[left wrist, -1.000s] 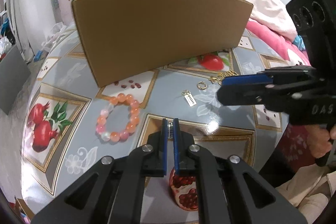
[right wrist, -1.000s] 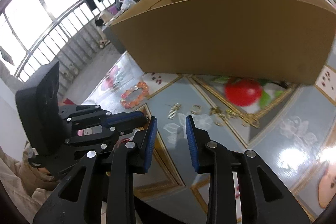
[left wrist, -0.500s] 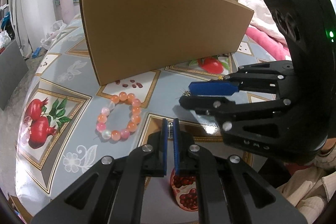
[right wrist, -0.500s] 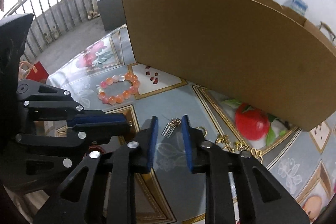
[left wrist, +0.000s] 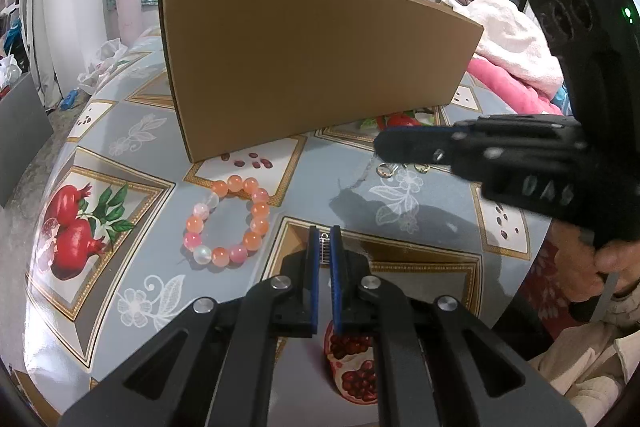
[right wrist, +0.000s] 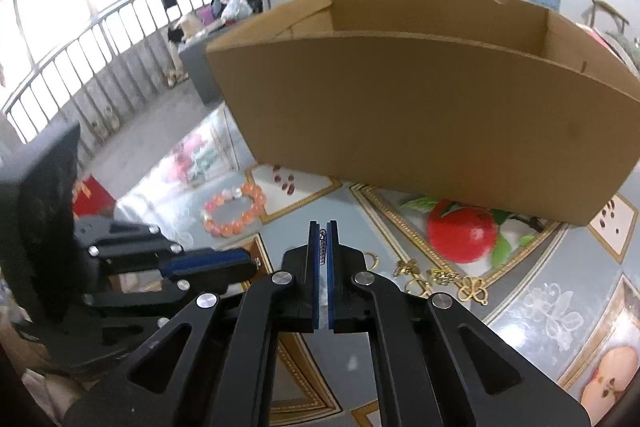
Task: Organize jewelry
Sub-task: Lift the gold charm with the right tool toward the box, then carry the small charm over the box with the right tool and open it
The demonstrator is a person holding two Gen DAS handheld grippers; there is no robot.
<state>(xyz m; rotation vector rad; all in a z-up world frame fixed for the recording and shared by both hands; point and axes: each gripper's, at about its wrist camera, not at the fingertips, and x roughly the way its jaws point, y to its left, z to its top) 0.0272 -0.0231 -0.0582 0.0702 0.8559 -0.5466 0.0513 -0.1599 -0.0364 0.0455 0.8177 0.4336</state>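
Observation:
My left gripper (left wrist: 324, 231) is shut low over the table on a small silver ridged earring (left wrist: 324, 247) that shows between its blue pads. My right gripper (right wrist: 322, 227) is shut on a matching silver earring (right wrist: 321, 247), held above the table. Seen from the left wrist, the right gripper (left wrist: 381, 147) has that piece dangling blurred (left wrist: 362, 179) below its tip. An orange and pink bead bracelet (left wrist: 228, 223) (right wrist: 234, 211) lies flat to the left of both grippers. Gold rings (left wrist: 384, 169) and gold charms (right wrist: 440, 275) lie near the box.
An open cardboard box (left wrist: 312, 67) (right wrist: 420, 127) stands behind the jewelry on a round table with a fruit-print cloth (left wrist: 120, 155). The left gripper (right wrist: 252, 263) sits at the lower left of the right wrist view. A hand (left wrist: 592, 267) holds the right gripper's handle.
My right gripper closed on the silver earring that lay on the cloth and lifted it off. The left gripper stayed where it was, still shut.

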